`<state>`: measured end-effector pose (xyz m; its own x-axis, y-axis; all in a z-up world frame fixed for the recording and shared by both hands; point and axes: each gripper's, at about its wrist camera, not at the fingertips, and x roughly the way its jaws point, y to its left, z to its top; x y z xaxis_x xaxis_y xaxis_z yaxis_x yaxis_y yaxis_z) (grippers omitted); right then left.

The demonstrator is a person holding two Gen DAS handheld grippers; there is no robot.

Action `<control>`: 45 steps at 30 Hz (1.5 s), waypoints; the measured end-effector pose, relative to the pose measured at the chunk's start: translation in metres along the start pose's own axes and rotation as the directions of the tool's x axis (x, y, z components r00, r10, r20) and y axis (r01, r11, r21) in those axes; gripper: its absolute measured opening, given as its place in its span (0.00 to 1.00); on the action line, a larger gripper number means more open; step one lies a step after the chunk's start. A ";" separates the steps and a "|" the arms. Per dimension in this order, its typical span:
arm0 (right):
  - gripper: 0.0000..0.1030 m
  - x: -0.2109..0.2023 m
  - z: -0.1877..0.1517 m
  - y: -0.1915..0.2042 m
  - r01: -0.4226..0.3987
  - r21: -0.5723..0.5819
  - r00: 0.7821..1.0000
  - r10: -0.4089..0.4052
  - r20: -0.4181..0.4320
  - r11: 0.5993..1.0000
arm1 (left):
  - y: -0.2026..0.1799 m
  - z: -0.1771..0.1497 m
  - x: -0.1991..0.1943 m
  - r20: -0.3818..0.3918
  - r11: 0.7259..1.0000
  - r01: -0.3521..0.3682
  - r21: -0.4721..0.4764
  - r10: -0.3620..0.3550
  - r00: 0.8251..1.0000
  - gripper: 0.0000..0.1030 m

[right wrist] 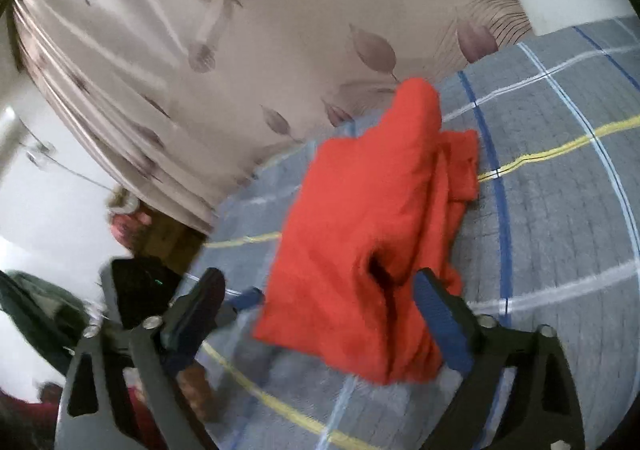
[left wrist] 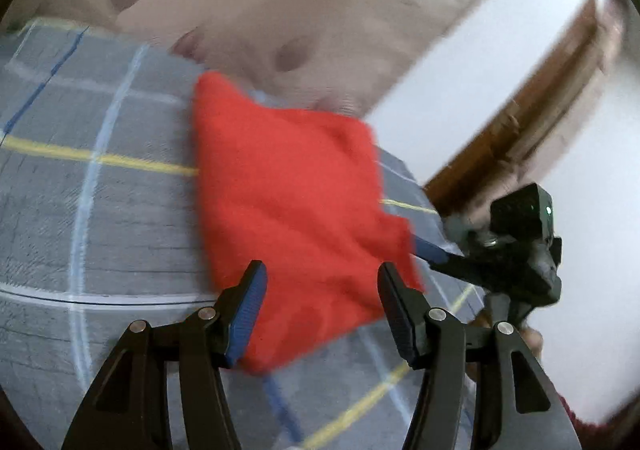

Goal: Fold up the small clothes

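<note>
Red garment lies folded on the grey checked bedspread, both tongs spread wide!
Left tongs gape apart over its near edge, gripping nothing; right tongs stand open too, the red cloth bunched between their fingers, patterned curtain behind.

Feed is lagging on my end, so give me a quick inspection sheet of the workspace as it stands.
Surface: grey plaid bedspread with yellow, white and blue lines.
Job's things: red garment, folded into a thick bundle, layers showing at one edge in the right wrist view.
Clutter: nothing seen.
Grippers: left gripper open, fingers either side of the garment's near edge; right gripper open, garment between its fingers; contact cannot be told, frames blurred.
Cables: nothing seen.
Surroundings: beige leaf-print curtain, white wall, brown wooden furniture.
</note>
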<state>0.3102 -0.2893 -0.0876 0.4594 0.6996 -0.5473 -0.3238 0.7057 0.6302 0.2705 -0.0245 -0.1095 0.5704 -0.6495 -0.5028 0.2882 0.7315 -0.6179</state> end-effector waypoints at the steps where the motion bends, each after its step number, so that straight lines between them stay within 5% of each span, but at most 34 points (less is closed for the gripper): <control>1: 0.22 0.006 0.000 -0.003 0.012 0.007 1.000 -0.012 -0.025 1.000 | 0.007 -0.001 0.003 -0.005 1.000 -0.019 -0.014 0.019 1.000 0.57; 2: 0.07 0.014 -0.003 -0.008 0.059 0.013 0.997 -0.058 -0.057 0.998 | 0.010 -0.003 0.006 -0.017 0.999 -0.041 -0.007 0.041 0.999 0.57; 4: 0.06 0.016 -0.012 -0.021 0.116 0.032 0.991 -0.114 -0.065 0.993 | 0.011 -0.010 0.009 -0.035 0.996 -0.082 0.043 0.084 0.996 0.57; 6: 0.04 0.012 -0.022 -0.044 0.096 0.105 0.994 -0.089 -0.069 0.990 | 0.012 -0.013 0.011 -0.065 0.998 -0.052 0.042 0.055 0.996 0.57; 8: 0.04 0.006 -0.026 -0.055 0.032 0.165 0.999 -0.025 -0.047 0.986 | 0.017 -0.012 0.008 -0.052 0.998 -0.061 0.026 0.063 0.997 0.57; 11: 0.05 0.010 -0.027 -0.046 0.042 0.112 0.996 -0.033 -0.082 0.993 | 0.019 -0.012 -0.002 -0.003 0.998 -0.061 0.012 0.061 0.998 0.57; 14: 0.09 0.012 -0.023 -0.046 0.027 0.104 0.996 -0.018 -0.083 0.994 | -0.001 -0.004 -0.007 0.096 0.995 -0.030 0.100 0.021 0.995 0.57; 17: 0.12 0.009 -0.014 -0.049 0.002 0.140 0.998 0.007 -0.060 0.990 | -0.017 0.002 0.009 0.081 0.985 -0.034 0.168 0.021 0.997 0.57; 20: 0.24 -0.003 -0.001 -0.043 0.028 0.118 0.999 -0.024 -0.031 0.993 | -0.012 0.000 0.030 0.014 0.990 -0.020 0.140 0.018 1.000 0.57; 24: 0.64 -0.004 0.027 -0.036 0.085 0.075 0.996 -0.085 -0.003 0.994 | -0.005 -0.004 0.033 -0.007 0.996 0.019 0.088 -0.019 1.000 0.57; 29: 0.64 0.017 0.075 -0.041 0.129 0.057 0.991 -0.131 0.034 0.990 | 0.011 -0.006 0.033 -0.015 0.998 0.062 -0.003 -0.062 0.998 0.57; 31: 0.41 0.031 0.088 -0.041 0.156 0.036 0.987 -0.157 0.023 0.987 | 0.010 -0.007 0.034 -0.016 0.998 0.057 0.003 -0.057 0.998 0.57; 32: 0.07 0.043 0.094 -0.041 0.163 0.022 0.987 -0.163 -0.013 0.986 | 0.008 -0.007 0.034 -0.018 0.998 0.055 0.010 -0.055 0.998 0.57; 34: 0.08 0.049 0.099 -0.035 0.147 0.009 0.989 -0.147 -0.012 0.989 | 0.008 -0.007 0.033 -0.015 0.998 0.057 0.013 -0.057 0.998 0.57; 38: 0.06 0.034 0.110 -0.035 -0.068 0.035 0.995 0.065 0.076 0.997 | 0.013 -0.008 0.031 -0.005 0.997 0.073 -0.010 -0.073 0.997 0.57; 41: 0.06 0.048 0.109 -0.077 0.051 0.125 0.998 -0.053 0.019 0.991 | 0.011 -0.008 0.031 -0.006 0.998 0.068 0.003 -0.068 0.998 0.57; 45: 0.09 0.054 0.099 -0.100 0.049 0.176 0.999 -0.047 -0.012 0.983 | 0.012 -0.007 0.031 -0.010 0.997 0.072 -0.001 -0.072 0.997 0.57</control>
<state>0.4495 -0.3337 -0.1256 0.4642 0.6668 -0.5830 -0.1507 0.7081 0.6899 0.2868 -0.0374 -0.1365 0.5405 -0.7023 -0.4632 0.3273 0.6827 -0.6532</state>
